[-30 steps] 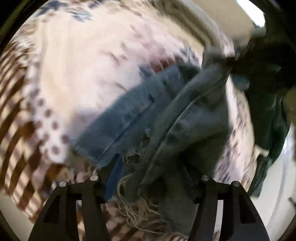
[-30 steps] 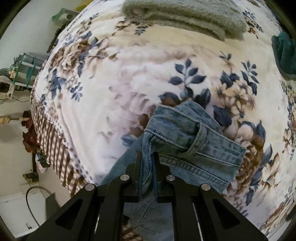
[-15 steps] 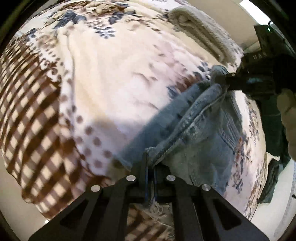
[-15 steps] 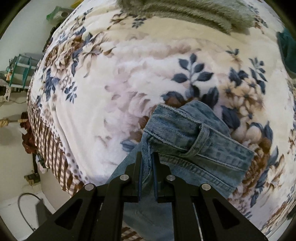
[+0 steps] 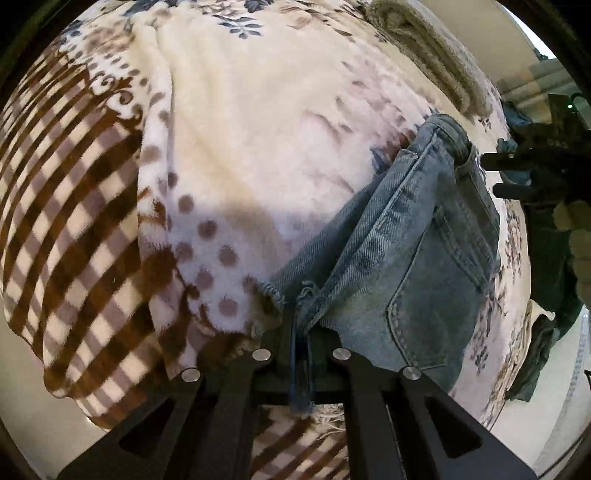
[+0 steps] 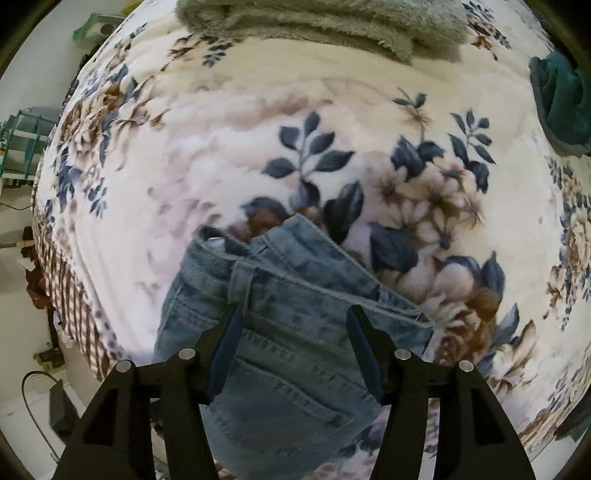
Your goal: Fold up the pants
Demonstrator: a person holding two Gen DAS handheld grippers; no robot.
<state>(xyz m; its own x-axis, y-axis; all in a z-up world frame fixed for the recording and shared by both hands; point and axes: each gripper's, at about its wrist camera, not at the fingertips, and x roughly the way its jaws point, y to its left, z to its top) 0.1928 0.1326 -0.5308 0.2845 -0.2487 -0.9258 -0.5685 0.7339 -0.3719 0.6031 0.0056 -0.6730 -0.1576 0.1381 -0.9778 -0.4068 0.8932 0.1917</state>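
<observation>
Light blue denim pants point(image 5: 399, 236) lie folded on a floral fleece blanket point(image 5: 258, 122), back pocket up. My left gripper point(image 5: 301, 332) is shut on the frayed hem of the pants at the blanket's near edge. My right gripper point(image 6: 293, 325) is open just above the waistband end of the pants point(image 6: 288, 295), with a belt loop between its fingers. The right gripper also shows in the left wrist view point(image 5: 517, 173), apart from the waistband.
A folded grey towel point(image 6: 325, 22) lies at the far side of the blanket point(image 6: 221, 147). A dark teal garment point(image 6: 561, 103) sits at the right. The blanket's brown checked border point(image 5: 74, 206) hangs over the bed edge at the left.
My right gripper has opened and let go of the waistband, which now lies flat. My left gripper stays shut on the hem, and the pants have been laid down flatter on the blanket.
</observation>
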